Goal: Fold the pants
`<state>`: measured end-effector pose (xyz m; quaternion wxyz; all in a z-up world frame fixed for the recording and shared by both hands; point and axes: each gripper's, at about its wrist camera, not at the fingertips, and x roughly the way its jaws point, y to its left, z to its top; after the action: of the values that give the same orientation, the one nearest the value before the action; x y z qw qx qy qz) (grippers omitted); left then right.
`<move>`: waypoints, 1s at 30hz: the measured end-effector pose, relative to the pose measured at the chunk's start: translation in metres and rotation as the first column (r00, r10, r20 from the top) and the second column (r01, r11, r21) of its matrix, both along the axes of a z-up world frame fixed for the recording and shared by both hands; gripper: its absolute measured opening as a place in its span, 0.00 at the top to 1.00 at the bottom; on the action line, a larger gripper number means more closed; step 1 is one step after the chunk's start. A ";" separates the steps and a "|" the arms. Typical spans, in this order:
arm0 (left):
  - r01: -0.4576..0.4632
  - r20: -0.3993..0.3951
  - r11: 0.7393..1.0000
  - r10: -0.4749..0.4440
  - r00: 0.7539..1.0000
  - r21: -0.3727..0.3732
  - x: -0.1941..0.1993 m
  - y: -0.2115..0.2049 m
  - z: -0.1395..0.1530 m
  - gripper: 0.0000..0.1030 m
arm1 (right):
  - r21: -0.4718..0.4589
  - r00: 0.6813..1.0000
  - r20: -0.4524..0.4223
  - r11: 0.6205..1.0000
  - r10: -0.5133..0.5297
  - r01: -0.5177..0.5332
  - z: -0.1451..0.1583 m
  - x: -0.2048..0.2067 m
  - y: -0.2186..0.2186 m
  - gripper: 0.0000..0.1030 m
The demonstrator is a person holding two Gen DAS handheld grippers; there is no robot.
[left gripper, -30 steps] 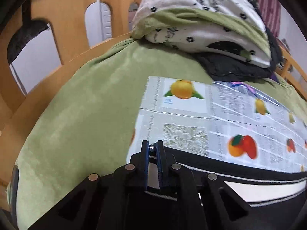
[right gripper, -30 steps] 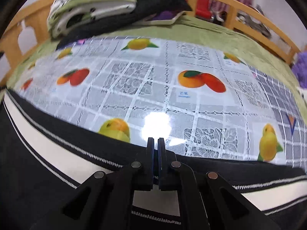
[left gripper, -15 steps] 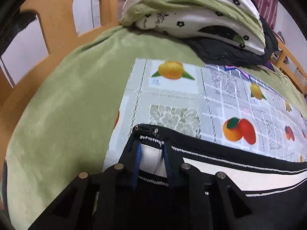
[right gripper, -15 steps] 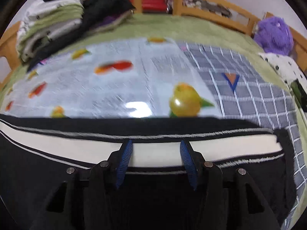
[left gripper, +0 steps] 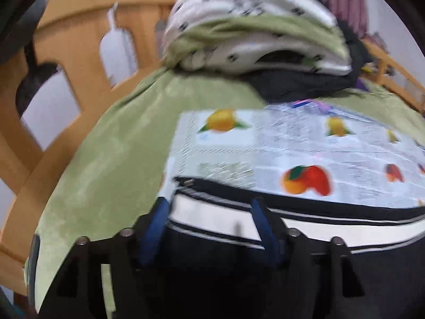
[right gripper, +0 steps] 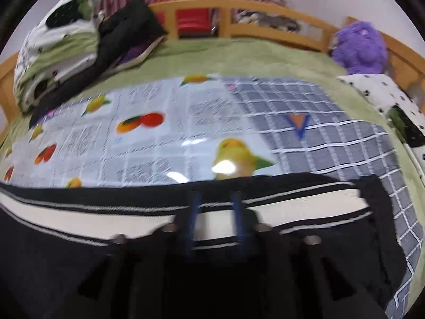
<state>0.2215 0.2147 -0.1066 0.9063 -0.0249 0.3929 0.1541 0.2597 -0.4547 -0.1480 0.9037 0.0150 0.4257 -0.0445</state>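
Left wrist: pants (left gripper: 239, 218) under opening left tool (left gripper: 209, 207).

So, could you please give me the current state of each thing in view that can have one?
pants: lying flat on the fruit-print mat, white stripe up
left gripper: jaws opening, pads clear of the pants
right gripper: jaws closing over the stripe, nothing pinched yet
fruit-print mat: spread flat on the bed
folded bedding: stacked at the bed's far corner

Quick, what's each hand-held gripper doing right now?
Left hand-held gripper: opening, holding nothing, above the pants.
Right hand-held gripper: closing, not gripping yet, over the pants' white stripe.
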 end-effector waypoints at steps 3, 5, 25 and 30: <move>0.051 -0.031 0.999 -0.051 0.998 -0.002 0.016 -0.016 -0.012 0.38 | -0.015 0.998 -0.065 1.000 -0.024 0.023 -0.028 0.022 -0.001 0.71; 0.020 -0.087 0.999 -0.023 0.996 -0.043 0.031 -0.013 -0.033 0.38 | -0.023 0.998 -0.062 0.999 -0.032 0.031 -0.025 0.025 0.001 0.72; -0.058 0.040 0.894 0.084 0.996 -0.445 -0.196 0.024 -0.020 0.45 | 0.216 0.999 -0.035 0.976 -0.035 0.042 0.057 -0.143 0.078 0.50; -0.125 0.036 0.815 0.176 0.984 -0.566 -0.189 0.071 -0.050 0.65 | 0.220 1.000 0.016 0.975 -0.008 0.004 0.088 -0.166 0.104 0.50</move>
<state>0.0328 0.2857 -0.1569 0.8599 -0.3279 0.3778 0.1019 0.0932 -0.3508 -0.0597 0.8999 0.1166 0.4203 0.0004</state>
